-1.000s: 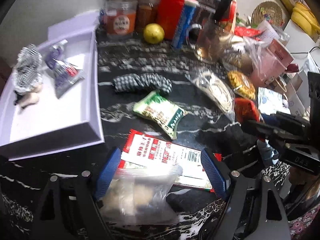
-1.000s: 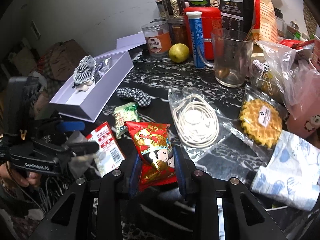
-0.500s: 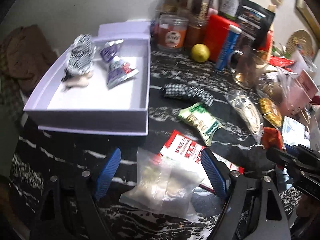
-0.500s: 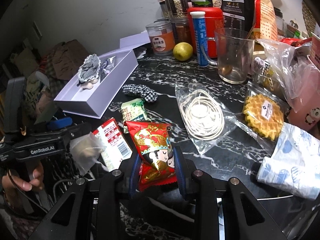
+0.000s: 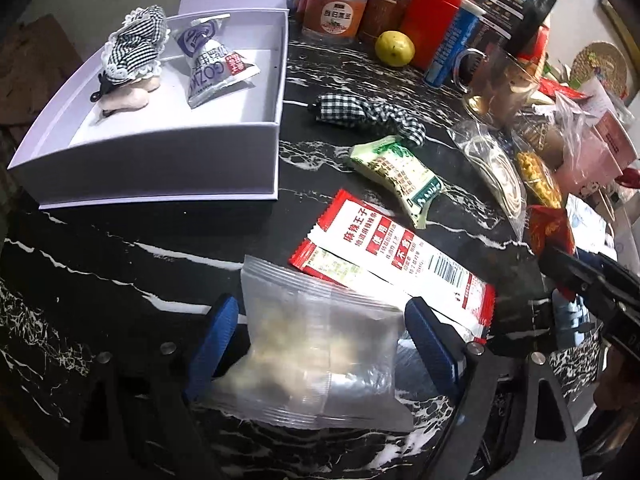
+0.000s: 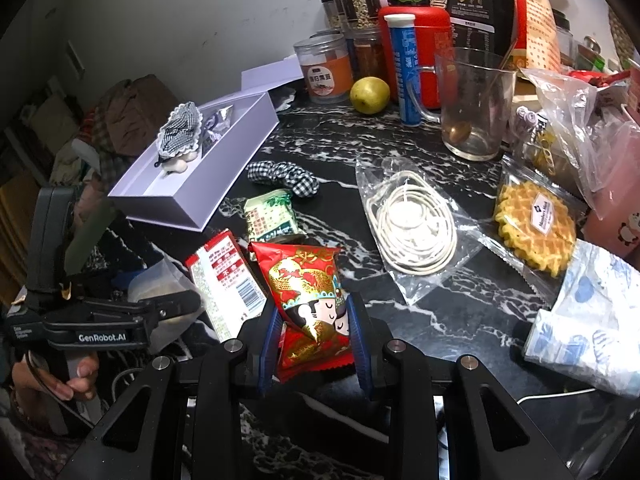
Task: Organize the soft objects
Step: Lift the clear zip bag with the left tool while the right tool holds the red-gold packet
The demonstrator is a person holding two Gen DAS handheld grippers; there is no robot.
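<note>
Clear snack pouch (image 5: 320,344): pale lumpy contents; sits between the blue pads of the left gripper (image 5: 320,340), lower end hidden among the fingers, raised above the black marble counter (image 5: 120,280).
Left gripper state: jaws set wide, pads at the pouch's two edges; whether they press it, cannot tell.
Red dragon-print snack bag (image 6: 310,300): clamped upright in the right gripper (image 6: 314,336), jaws narrow, pads against both sides.
White box (image 5: 168,168): open, on the counter ahead and left of the pouch; holds a gingham hair clip (image 5: 134,50) and, just beside it, a purple-and-white sachet (image 5: 212,68).
Gingham scrunchie (image 5: 364,114): on the counter, just right of the box.
Green-and-white packet (image 5: 396,176): near the scrunchie, toward the grippers.
Red-and-white flat packet (image 5: 396,260): flat on the counter, partly under the pouch.
Bagged white cord (image 6: 416,228): right of the red bag, well apart.
</note>
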